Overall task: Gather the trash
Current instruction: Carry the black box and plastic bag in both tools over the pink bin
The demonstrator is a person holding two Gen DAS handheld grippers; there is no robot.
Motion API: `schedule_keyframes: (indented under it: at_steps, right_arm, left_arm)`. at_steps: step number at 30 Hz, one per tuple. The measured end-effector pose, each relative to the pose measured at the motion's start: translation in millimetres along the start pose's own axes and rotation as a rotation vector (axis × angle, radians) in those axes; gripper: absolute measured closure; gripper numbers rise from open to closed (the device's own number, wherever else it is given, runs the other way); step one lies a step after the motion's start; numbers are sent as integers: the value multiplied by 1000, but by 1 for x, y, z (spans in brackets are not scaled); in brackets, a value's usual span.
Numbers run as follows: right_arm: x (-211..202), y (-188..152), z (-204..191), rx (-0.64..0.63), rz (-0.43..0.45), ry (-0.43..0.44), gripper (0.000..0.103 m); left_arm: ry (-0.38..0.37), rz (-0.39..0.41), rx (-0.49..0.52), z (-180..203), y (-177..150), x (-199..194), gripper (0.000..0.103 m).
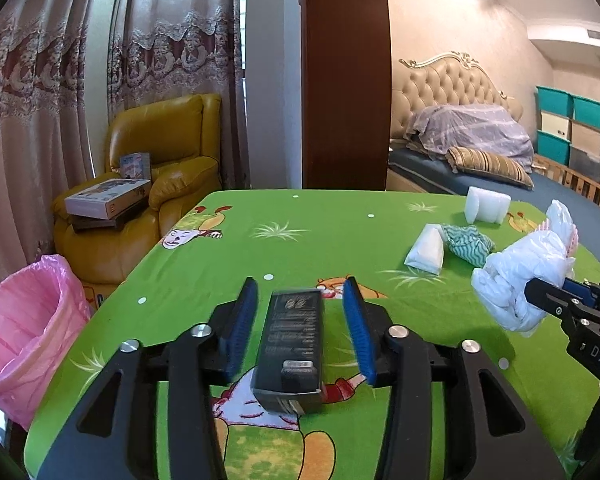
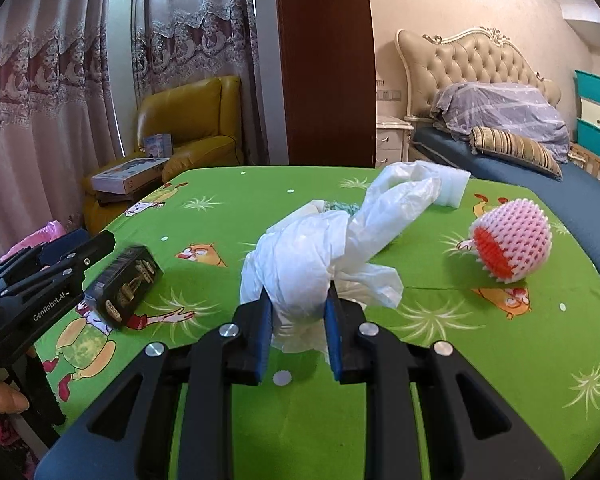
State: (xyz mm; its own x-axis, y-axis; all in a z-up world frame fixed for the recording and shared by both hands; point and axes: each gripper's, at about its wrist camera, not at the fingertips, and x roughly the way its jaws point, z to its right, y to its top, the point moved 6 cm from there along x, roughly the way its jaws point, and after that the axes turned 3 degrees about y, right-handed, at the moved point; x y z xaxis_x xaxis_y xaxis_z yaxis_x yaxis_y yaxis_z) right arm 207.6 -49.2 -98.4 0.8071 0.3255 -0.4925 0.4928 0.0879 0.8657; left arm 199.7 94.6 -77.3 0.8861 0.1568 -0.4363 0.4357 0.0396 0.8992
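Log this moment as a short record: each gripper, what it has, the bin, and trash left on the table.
left gripper: jaws open around black box, not touching
right gripper: shut on white plastic bag
bin: pink-lined bin, left of table
trash left: foam net ball, white foam block, white packet, green striped wrapper

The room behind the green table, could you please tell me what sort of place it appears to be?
Most likely a home bedroom: a bed with a tufted headboard and striped pillow, a yellow leather armchair, and lace-trimmed curtains.
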Motion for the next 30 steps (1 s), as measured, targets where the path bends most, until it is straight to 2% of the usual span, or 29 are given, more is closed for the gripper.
schedule_keyframes:
  at_steps: [4,5,6,9,11,13,14,18,20,22,23,24,27,30]
  right_arm:
    - [-2,3,-2,3,15,2,80]
    - [-2,2,0,10,16,2,80]
    - [-1,3,1,15,16,2,80]
    - [0,3,3,17,21,-3,80]
    - [1,3,2,15,16,-3,80]
    - [2,3,2,18,14,-1,80]
    - [2,2,3,21,12,-1,80]
    - [3,2,4,25,6,6,80]
    - [4,1,5,28,3,9,80]
    - [4,2,7,34,4,11,80]
    - [4,1,7,35,4,11,80]
    - [4,1,6,35,2,12,80]
    - [3,1,5,28,5,10,80]
    - [2,1,4,20,8,6,80]
  left_arm:
    - [-26,22,-12,-2,2,-4,52]
    - [-46,22,-12,-1,3,-5,61]
    - [-57,9,-16,-2,2,-4,64]
    - [-109,-69,-62,-9,-3,1,64]
    - [-117,-99,-98,-17,-7,2,61]
    - [-120,-117,-113,-22,-8,3,47]
    - [-122,-129,-116,-23,-8,5,44]
    - [-133,-200,-82,-16,-12,22,44]
    - [-115,-230,-67,-12,-16,32,44]
    - [-103,-273,-53,-9,-22,43,48]
    - [-105,-304,-56,-9,-26,48,60]
    - [-104,-319,-63,-11,-28,50,66]
    - [-96,-308,-54,-14,-28,47,67]
    - [-91,-250,-68,-21,-24,32,67]
